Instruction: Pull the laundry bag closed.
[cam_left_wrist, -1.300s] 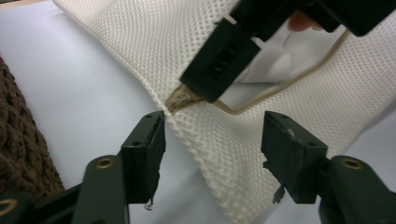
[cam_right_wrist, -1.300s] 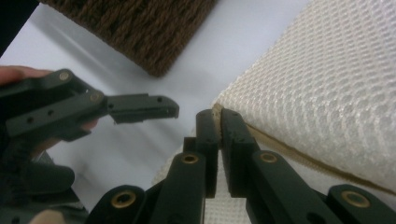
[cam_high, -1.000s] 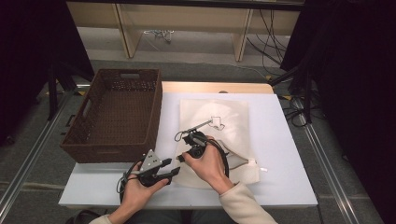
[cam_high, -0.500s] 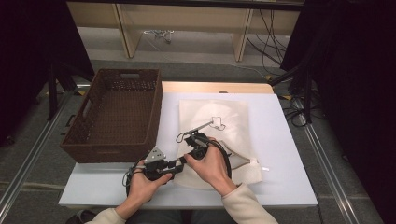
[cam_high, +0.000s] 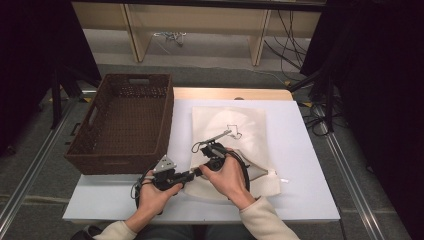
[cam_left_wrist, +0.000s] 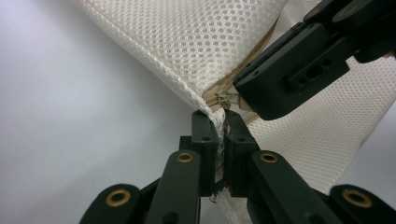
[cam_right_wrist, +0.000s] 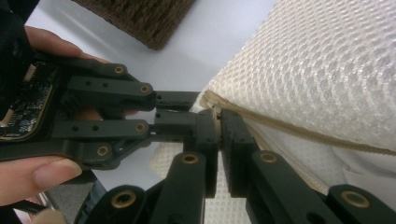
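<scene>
Both grippers are down at the near left corner of the white mesh bag (cam_high: 235, 145), which lies flat on the white table (cam_high: 305, 165) beside the brown basket (cam_high: 125, 120). The left gripper (cam_left_wrist: 219, 128) has just been closing, and now its jaws are clenched on the mesh right at the corner, fabric pinched between the pads, just under the zipper's end (cam_left_wrist: 223, 99). The right gripper (cam_right_wrist: 217, 122) is clamped too, biting the zipper seam (cam_right_wrist: 299, 133) at the same corner; whether it has the little pull tab itself I cannot tell.

This bag looks light, soft and floppy, so it should sag and bunch the moment it's lifted or tugged. The open weave gives the pads plenty to bite, so slipping seems unlikely, but a sharp yank could stretch or snag it. The firmest places to hold are the stitched zipper tape and the corner hem, directly between the jaws now. One grip anchoring the corner while the other works along the seam looks sensible.
</scene>
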